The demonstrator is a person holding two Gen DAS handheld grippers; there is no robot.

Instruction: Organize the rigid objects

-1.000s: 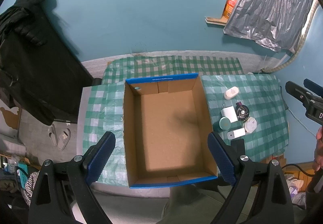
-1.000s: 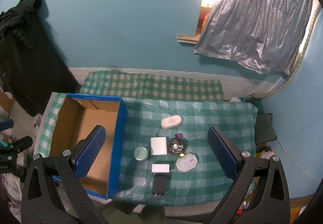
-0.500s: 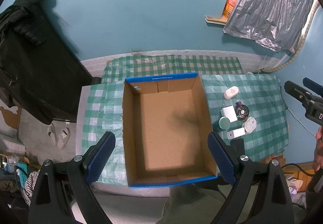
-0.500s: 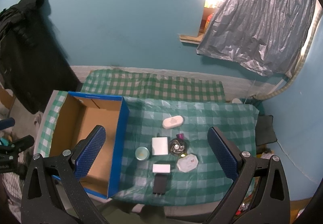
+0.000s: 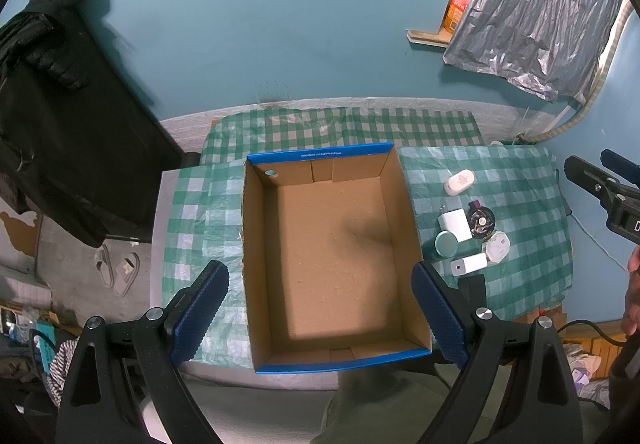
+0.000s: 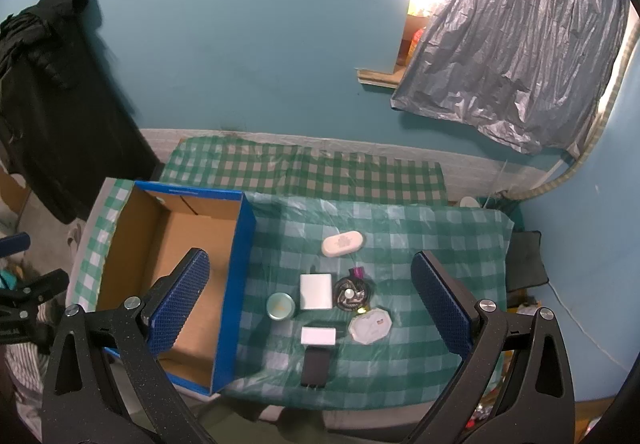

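Both grippers spread wide, empty: left gripper (image 5: pixel 320 308) above open cardboard box (image 5: pixel 332 264), right gripper (image 6: pixel 310 302) above small objects — white charger (image 6: pixel 316 291), teal tin (image 6: pixel 281 306) — just right of box.

A green-and-white checked plastic cloth (image 6: pixel 400 232) covers the table. The open brown cardboard box (image 5: pixel 332 256) has blue outer walls. Beside it lie a round teal tin (image 6: pixel 281 306), a white square charger (image 6: pixel 316 291) and a black rectangular block (image 6: pixel 316 367).
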